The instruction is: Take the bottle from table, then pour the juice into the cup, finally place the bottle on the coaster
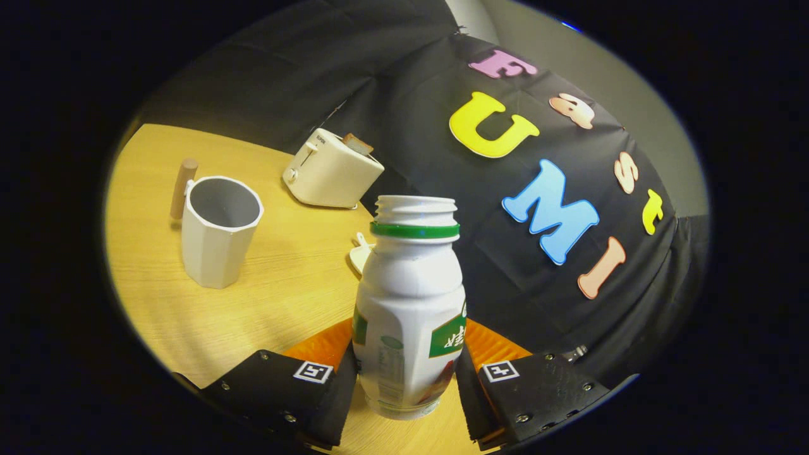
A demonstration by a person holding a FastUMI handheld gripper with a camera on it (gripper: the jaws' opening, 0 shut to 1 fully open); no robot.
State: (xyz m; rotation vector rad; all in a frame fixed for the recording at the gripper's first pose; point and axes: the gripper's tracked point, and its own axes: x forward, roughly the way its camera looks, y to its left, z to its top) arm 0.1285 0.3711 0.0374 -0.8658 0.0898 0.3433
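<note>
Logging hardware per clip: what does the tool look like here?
The tool has two broad, blocky fingers, each carrying a small square black-and-white marker tag on its top face. Small round screws dot the finger bodies, and flat pads line their inner faces. No cables or sleeve are visible.

1. Gripper view: camera rides behind the gripper (404, 379), facing forward along both fingers, tilted sideways.
2. Range: very close to the bottle (409, 316) standing between the fingers.
3. Beyond: wooden table (297, 278), cup (218, 230) and toaster (332, 169) farther off, booth wall behind.
</note>
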